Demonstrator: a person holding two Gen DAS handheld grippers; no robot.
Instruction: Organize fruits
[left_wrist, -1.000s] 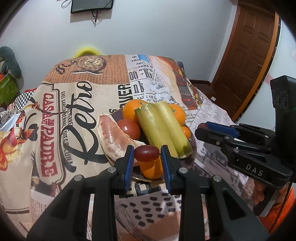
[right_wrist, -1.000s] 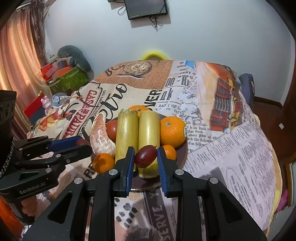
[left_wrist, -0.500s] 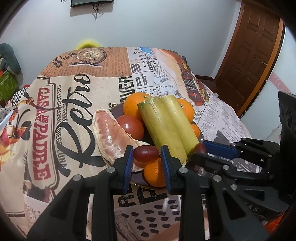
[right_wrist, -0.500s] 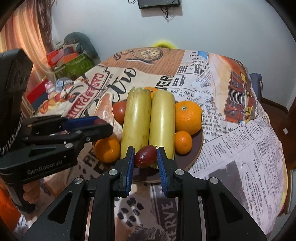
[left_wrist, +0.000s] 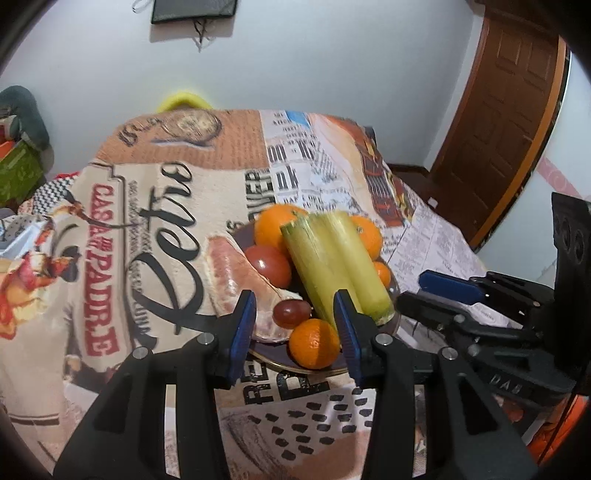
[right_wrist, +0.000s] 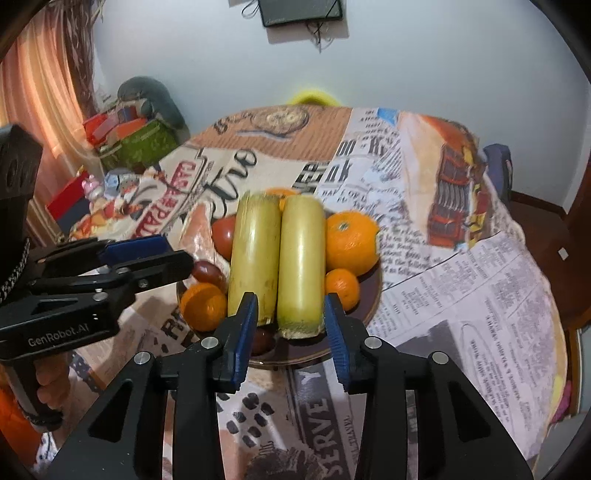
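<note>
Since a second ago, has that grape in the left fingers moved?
Yes. The grape has dropped from between the opening left fingers onto the plate, beside the small orange.

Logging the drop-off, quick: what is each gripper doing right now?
Left gripper: open, jaws just opened; its grape lies free on the plate.
Right gripper: open, jaws just opened, nothing gripped.

My gripper (left_wrist: 295, 325) looks matt black plastic, pads ribbed blue. Grape (left_wrist: 291, 313) and tomato (left_wrist: 268, 266) glossy; tablecloth (left_wrist: 155, 221) printed, possibly cloth.
</note>
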